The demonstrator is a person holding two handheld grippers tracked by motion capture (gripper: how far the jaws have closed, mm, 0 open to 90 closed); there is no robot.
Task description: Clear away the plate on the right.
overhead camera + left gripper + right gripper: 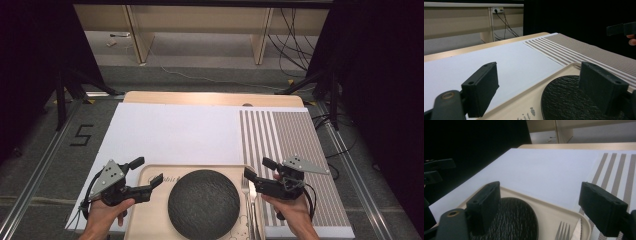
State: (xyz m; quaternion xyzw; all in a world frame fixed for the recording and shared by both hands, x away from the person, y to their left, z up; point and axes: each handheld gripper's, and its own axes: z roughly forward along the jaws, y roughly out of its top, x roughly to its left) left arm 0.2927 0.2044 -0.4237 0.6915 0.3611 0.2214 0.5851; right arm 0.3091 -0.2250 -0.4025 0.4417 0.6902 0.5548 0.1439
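A white sheet [170, 132] covers most of the wooden table [210, 97], with a brown-and-white striped placemat [295, 140] along its right side. Beyond, cables [290, 40] trail across the grey floor [210, 75] beneath a pale desk [200, 20].

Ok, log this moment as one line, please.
left gripper: open, empty | right gripper: open, empty | dark round plate: centred on tray | fork: on tray, right of plate
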